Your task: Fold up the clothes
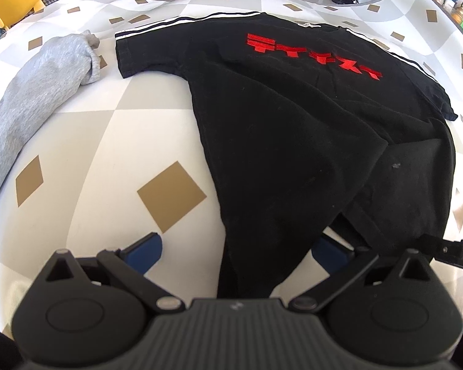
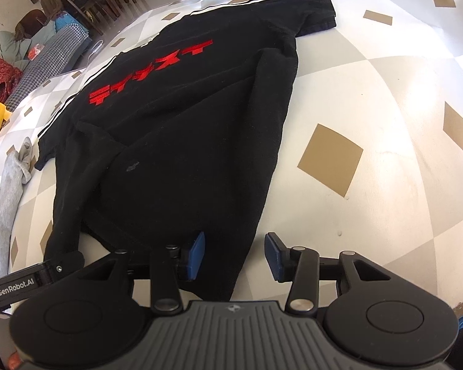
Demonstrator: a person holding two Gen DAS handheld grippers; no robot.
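Both tongs, left [image 1: 236, 254] and right [image 2: 234, 256], stand spread astride the black T-shirt [image 1: 293, 123] hem; pinch both corners together, probably lifting evenly.

One black T-shirt [image 1: 293, 129], one grey garment [image 1: 31, 98] (partly cropped), two grippers.

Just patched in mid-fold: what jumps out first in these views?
A black cotton T-shirt with red lettering lies spread mid-table, its lower part bunched. A grey fleece garment lies apart to its left on the diamond-patterned tablecloth. Both tools, left and right, straddle the hem, open.
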